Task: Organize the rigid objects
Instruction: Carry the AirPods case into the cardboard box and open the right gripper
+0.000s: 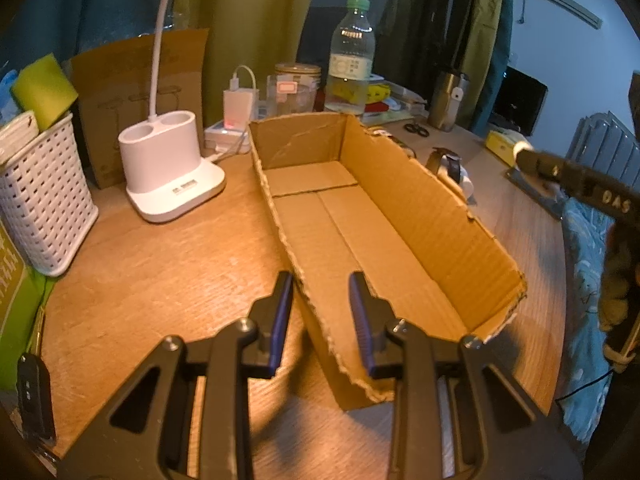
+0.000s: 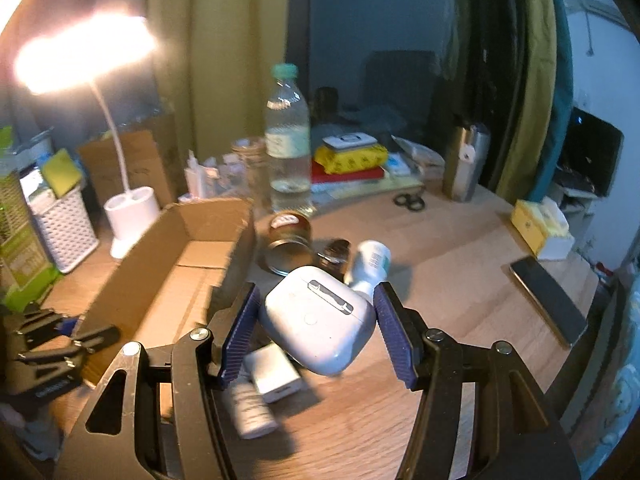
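An open cardboard box (image 1: pixel 360 216) lies on the round wooden table (image 1: pixel 160 280) with nothing inside it. My left gripper (image 1: pixel 322 280) straddles the box's near-left wall, shut on that wall. In the right wrist view my right gripper (image 2: pixel 316 292) is shut on a white earbud case (image 2: pixel 320 320), held above the table just right of the cardboard box (image 2: pixel 192 264). Below and behind the case lie a white charger block (image 2: pixel 276 376), a white tube (image 2: pixel 250 408), a small white bottle (image 2: pixel 370 260) and a round tin (image 2: pixel 290 236).
A white lamp base (image 1: pixel 168 160), a white basket (image 1: pixel 44 200) and a water bottle (image 1: pixel 352 60) stand behind and left of the box. A phone (image 2: pixel 548 300), scissors (image 2: pixel 408 200), a steel tumbler (image 2: pixel 466 164) and a yellow tissue box (image 2: pixel 540 228) sit to the right.
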The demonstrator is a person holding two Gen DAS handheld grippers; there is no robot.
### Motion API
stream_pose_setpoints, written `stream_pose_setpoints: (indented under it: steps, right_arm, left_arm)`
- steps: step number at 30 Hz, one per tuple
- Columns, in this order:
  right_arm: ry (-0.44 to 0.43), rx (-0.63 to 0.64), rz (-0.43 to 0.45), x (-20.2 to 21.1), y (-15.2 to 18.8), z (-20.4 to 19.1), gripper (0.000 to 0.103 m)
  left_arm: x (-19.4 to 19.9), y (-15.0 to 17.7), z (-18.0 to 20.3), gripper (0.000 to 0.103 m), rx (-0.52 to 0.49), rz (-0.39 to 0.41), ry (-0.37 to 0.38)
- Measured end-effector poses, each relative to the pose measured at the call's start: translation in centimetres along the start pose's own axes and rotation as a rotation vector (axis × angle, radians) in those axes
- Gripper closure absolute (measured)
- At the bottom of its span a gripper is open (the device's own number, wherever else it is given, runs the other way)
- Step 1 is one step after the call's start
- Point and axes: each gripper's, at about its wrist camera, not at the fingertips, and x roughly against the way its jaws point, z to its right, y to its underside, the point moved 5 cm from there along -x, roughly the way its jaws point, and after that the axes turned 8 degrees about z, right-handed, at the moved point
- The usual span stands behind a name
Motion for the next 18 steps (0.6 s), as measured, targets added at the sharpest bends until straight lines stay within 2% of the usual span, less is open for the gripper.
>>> stream_pose_setpoints:
  steps: [10,18]
  right_arm:
    - [-0.097,0.056,0.048,2.3,-1.3,-4.6,0.041]
    - [-0.165,0.088,0.035,2.4,-0.8,-8.1,0.041]
  left_arm:
    - [0.0,0.0,-0.1,0.073,0.001,0.000,0.000]
    - [0.0,0.0,-0.1,0.072,0.001,-0.001,0.000]
